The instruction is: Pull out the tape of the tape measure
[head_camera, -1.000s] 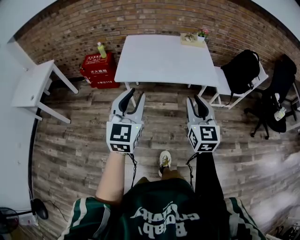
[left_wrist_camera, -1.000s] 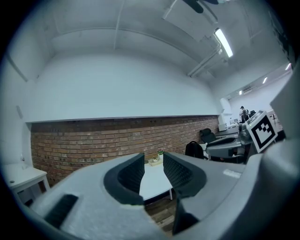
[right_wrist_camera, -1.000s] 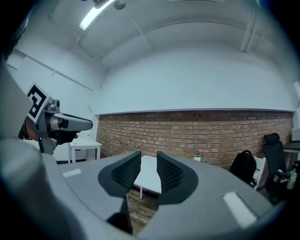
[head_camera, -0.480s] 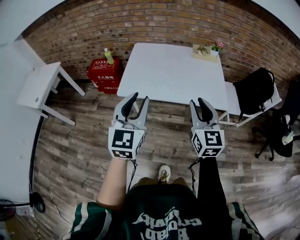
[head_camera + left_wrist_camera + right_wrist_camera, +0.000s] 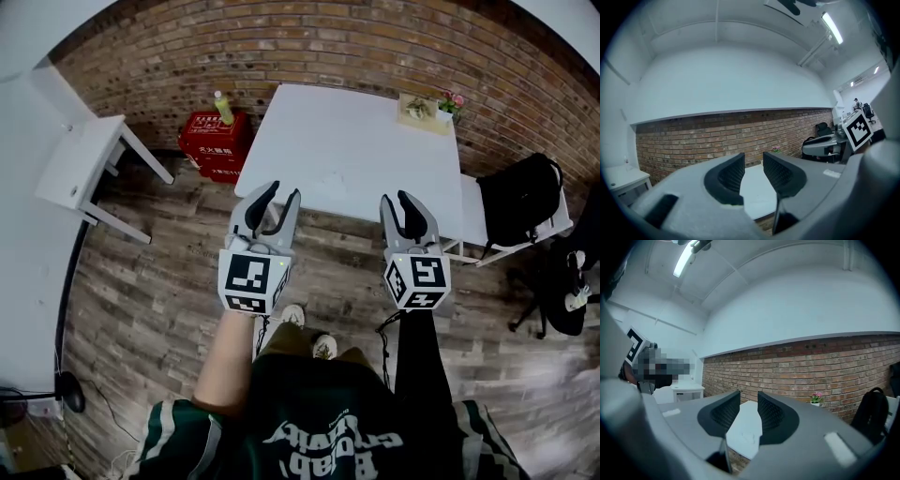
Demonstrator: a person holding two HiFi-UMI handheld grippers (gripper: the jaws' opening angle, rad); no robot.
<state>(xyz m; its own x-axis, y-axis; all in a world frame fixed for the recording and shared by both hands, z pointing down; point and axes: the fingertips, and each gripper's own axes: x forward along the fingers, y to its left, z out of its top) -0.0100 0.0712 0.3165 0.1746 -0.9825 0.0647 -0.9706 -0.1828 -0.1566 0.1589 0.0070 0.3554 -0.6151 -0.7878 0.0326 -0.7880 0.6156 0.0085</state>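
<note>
I hold both grippers out level in front of me, side by side and well apart, over the wooden floor [image 5: 141, 281]. The fingers of both point toward the white table [image 5: 356, 131] that stands against the brick wall [image 5: 328, 47]. The left gripper [image 5: 283, 190] has its fingers released, with a clear gap between the ribbed pads and only the table top and wall showing through. The right gripper [image 5: 398, 199] is released too; its fingers have just been opening a little, and nothing stands between them. In the head view the tips of both grippers lie over the table's near edge, the left at its near left corner. I cannot tell whether they have reached the table. I cannot pick out the tape measure in any view. A faint small mark [image 5: 333, 178] shows on the table top ahead of my fingers, too small to name. At the far right corner of the table a small potted plant [image 5: 453, 101] with pink flowers sits beside a flat board [image 5: 417, 110]. Left of the table, red crates [image 5: 211, 141] stand by the wall with a green bottle [image 5: 225, 108] on top. Farther left is a small white side table [image 5: 80, 169]. To the right, a black backpack [image 5: 520, 202] rests on a white chair [image 5: 469, 211]. My shoe [image 5: 325, 347] shows on the floor between my arms.
</note>
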